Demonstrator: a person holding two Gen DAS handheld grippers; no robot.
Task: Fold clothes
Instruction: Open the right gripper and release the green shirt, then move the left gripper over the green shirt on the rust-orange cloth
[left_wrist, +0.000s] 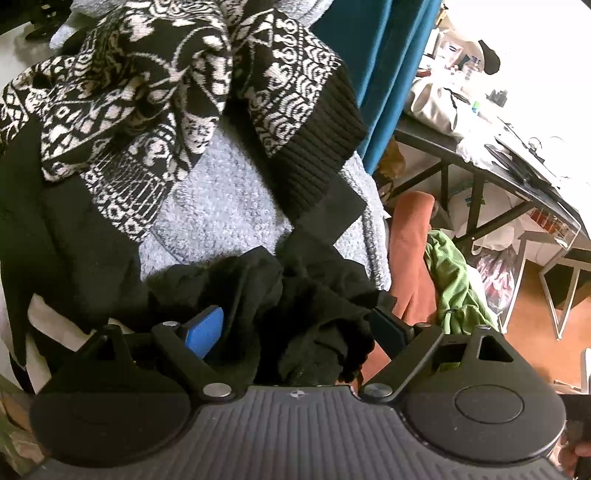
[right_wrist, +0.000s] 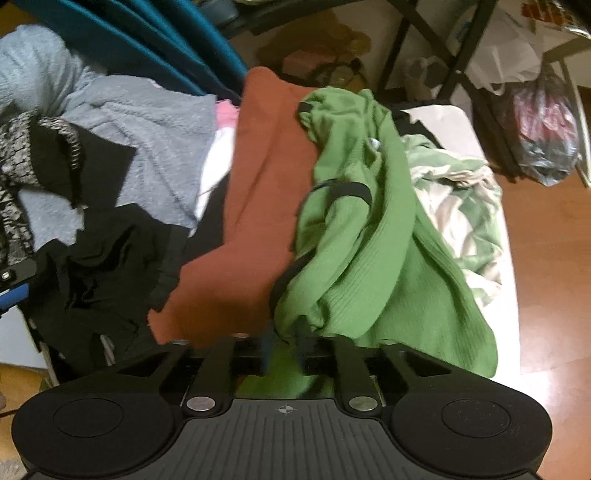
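Patterned knit (left_wrist: 177, 85) shows left only; green top (right_wrist: 369, 240), perhaps gripped, right.

My left view is washed out at its top right, where strong light burns the cluttered desk (left_wrist: 517, 147) to near white. The black garment (left_wrist: 303, 306) bunched between my fingers swallows all detail; I can barely read its folds. Straight lines bow toward every edge of both views. My right view is dimmer and warmer, and the green top (right_wrist: 369, 240) looks smeared, probably motion blur. The wooden floor (right_wrist: 546, 258) carries a soft sheen.
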